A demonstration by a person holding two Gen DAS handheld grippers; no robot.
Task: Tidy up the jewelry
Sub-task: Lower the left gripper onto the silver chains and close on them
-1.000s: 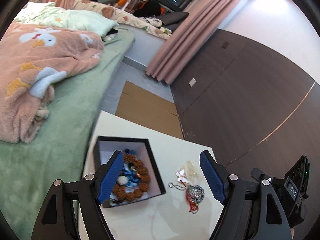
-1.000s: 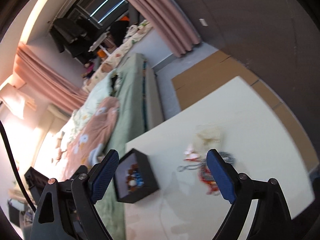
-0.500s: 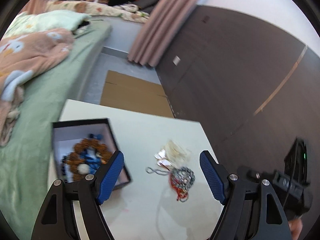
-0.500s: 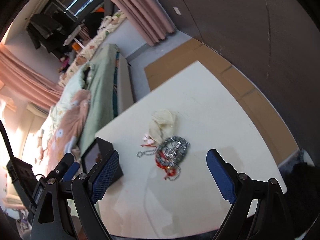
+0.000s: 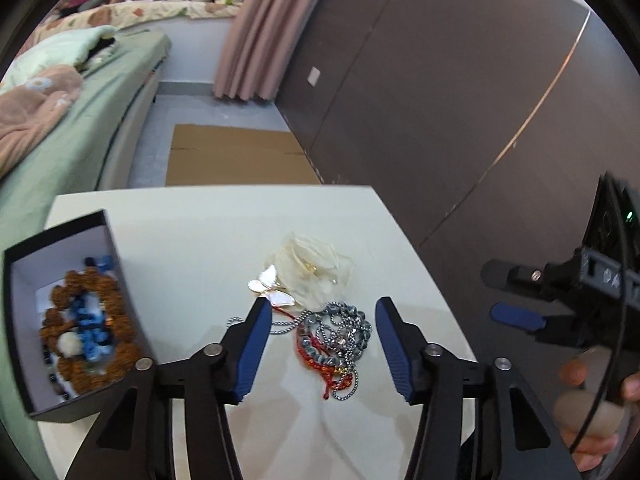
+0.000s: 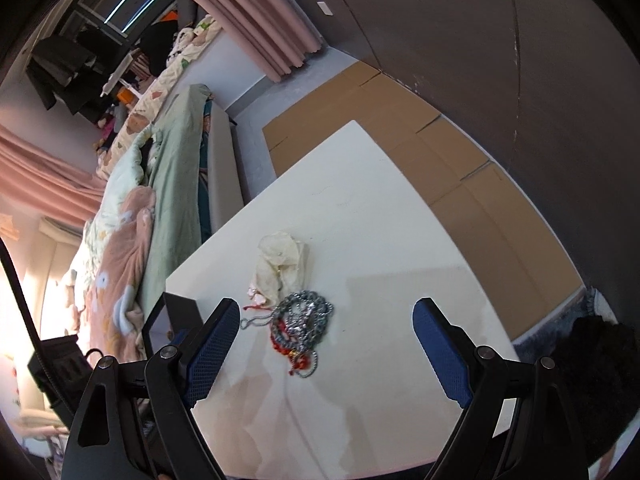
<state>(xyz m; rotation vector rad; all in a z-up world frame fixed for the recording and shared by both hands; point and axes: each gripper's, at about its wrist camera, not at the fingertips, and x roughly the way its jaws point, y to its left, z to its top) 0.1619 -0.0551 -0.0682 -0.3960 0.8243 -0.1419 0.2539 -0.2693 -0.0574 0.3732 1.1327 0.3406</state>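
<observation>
So the white table is now framed with the jewelry tangle centred, whereas a second ago the black box at the left edge was lined up between the pads. The left gripper has been swung over the pile, jaws spread, nothing pinched yet. The right gripper is also spread and empty. A pickup looks imminent; the butterfly clip is left beside the pile.

Left gripper is held with jaws spread wide, nothing gripped between them. Right gripper is likewise held with jaws parted, nothing caught between its pads.
</observation>
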